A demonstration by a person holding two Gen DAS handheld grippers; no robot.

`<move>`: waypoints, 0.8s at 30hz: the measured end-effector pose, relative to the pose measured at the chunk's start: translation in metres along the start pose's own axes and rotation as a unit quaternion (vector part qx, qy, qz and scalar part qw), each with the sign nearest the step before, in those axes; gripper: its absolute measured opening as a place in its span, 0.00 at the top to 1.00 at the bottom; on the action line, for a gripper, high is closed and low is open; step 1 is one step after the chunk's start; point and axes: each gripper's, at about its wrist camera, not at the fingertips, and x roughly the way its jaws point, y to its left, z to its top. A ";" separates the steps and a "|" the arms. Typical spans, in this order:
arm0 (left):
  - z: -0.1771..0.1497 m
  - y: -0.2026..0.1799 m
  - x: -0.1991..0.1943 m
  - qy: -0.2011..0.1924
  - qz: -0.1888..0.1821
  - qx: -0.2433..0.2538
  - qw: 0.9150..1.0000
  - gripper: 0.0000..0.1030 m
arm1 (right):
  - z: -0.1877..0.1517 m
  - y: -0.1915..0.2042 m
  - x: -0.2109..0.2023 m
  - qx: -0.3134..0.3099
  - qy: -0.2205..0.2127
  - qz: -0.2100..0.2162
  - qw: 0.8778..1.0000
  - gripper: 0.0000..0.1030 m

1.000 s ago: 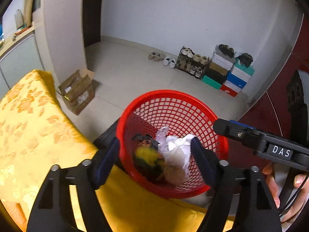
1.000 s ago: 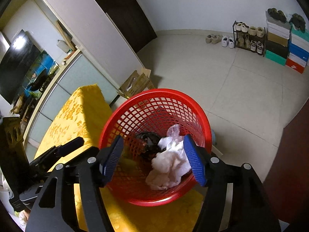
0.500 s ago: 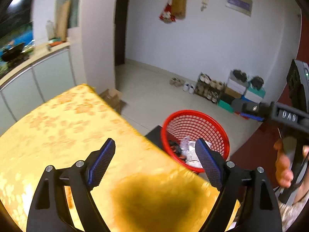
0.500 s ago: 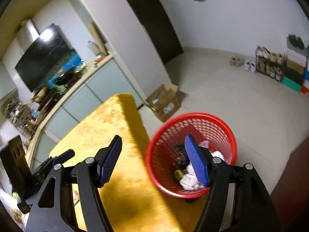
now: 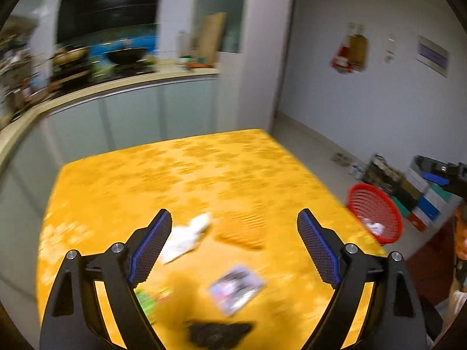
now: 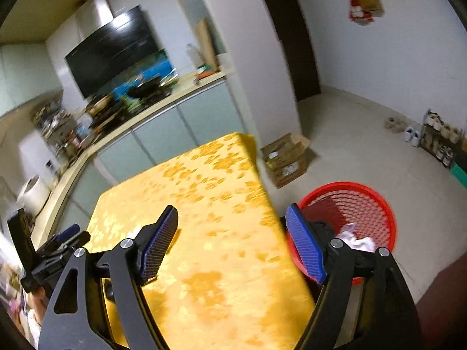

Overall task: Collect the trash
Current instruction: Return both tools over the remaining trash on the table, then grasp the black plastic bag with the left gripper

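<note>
My left gripper point(image 5: 233, 245) is open and empty above the yellow-clothed table point(image 5: 181, 175). Under it lie blurred trash pieces: a white crumpled paper point(image 5: 186, 237), a shiny wrapper point(image 5: 236, 287), a green wrapper point(image 5: 146, 302) and a dark scrap point(image 5: 217, 334). The red mesh basket point(image 5: 376, 213) stands on the floor past the table's right edge with white trash in it. My right gripper point(image 6: 230, 245) is open and empty over the table's right part, with the basket point(image 6: 359, 204) just to its right. The left gripper point(image 6: 58, 242) shows at the left there.
A kitchen counter point(image 6: 140, 116) with pots runs behind the table. A cardboard box point(image 6: 286, 159) sits on the floor by the table's far corner. Shoes and shoe boxes point(image 5: 420, 192) line the far wall.
Both grippers have swung away from the basket and back over the table. The left view has turned left, bringing the trash on the table into sight. Both stayed open.
</note>
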 end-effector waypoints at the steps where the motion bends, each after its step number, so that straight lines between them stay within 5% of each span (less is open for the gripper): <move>1: -0.005 0.010 -0.006 0.000 0.010 -0.008 1.000 0.18 | -0.001 0.006 0.003 -0.004 0.004 0.006 1.000 0.28; 8: -0.047 0.049 -0.022 0.027 0.032 -0.047 0.998 0.17 | -0.020 0.062 0.032 -0.054 0.044 0.045 0.997 0.28; 24: -0.114 0.022 0.021 0.102 -0.025 -0.044 0.993 0.21 | -0.089 0.137 0.124 -0.140 0.138 0.074 0.978 0.28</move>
